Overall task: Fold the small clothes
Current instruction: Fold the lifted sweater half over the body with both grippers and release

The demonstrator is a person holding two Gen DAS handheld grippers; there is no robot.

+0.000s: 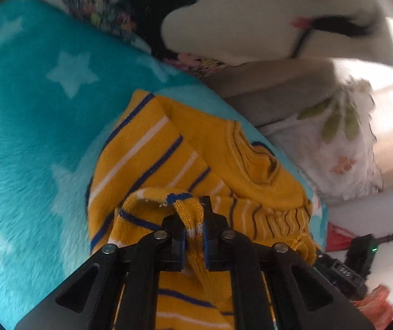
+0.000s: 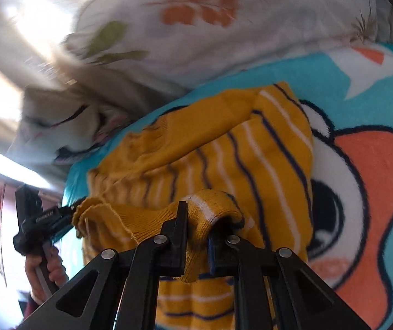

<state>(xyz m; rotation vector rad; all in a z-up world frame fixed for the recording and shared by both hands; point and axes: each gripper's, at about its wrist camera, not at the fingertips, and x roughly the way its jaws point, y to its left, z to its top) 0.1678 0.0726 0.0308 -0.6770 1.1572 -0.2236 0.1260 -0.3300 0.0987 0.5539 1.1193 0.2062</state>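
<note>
A small yellow knit sweater (image 1: 169,148) with navy and white stripes lies bunched on a teal blanket (image 1: 31,137). My left gripper (image 1: 193,220) is shut on a fold of its edge and holds it lifted. My right gripper (image 2: 196,217) is shut on another fold of the same sweater (image 2: 224,159). In the right wrist view the left gripper (image 2: 45,220) shows at the left, held by a hand, gripping the sweater's far edge. In the left wrist view part of the right gripper (image 1: 359,261) shows at the lower right.
The teal blanket has white stars and an orange fish print (image 2: 375,170). White floral pillows (image 2: 210,22) and a white cushion (image 1: 265,22) lie beyond the blanket's edge. Bright sunlight falls on the far side.
</note>
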